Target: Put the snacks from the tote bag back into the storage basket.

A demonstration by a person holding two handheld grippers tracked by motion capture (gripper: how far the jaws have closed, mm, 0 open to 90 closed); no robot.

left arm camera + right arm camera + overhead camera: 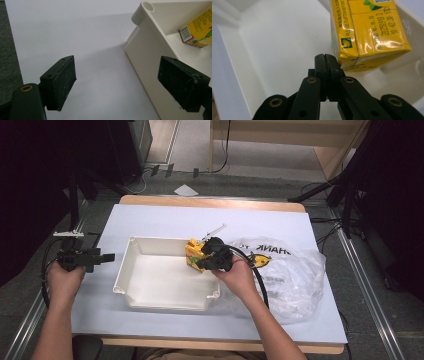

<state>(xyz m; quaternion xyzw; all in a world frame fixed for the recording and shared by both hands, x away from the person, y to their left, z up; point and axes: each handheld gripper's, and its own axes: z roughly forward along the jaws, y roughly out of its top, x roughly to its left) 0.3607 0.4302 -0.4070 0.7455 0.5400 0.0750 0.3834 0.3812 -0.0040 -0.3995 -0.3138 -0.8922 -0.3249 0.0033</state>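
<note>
the white bin (131, 285) sits in the middle of the table and is the landmark here. the yellow drink carton (194, 254) is at the bin's far right corner, leaning against the inside of the right wall, with a straw (214, 229) sticking out beyond the rim. in the right gripper view the carton (368, 32) lies just past the jaw tips, inside the bin (274, 37), so it looks delivered rather than carried.

the right gripper (206, 257) hovers over that same corner; its jaws are pressed flat together with nothing between them, and the carton sits beside the tips, perhaps just touching, not clamped. the left gripper (107, 257) waits outside the bin's left wall, jaws spread wide around empty air, with the bin's corner (143, 10) and the carton (197, 32) visible ahead of it.

a crumpled clear plastic bag (290, 270) lies just right of the bin, looking empty as far as can be told.

judging from this, moving the carton from bag to bin seems done; what is left is likely nudging it flat or pulling the right hand (239, 275) away
</note>
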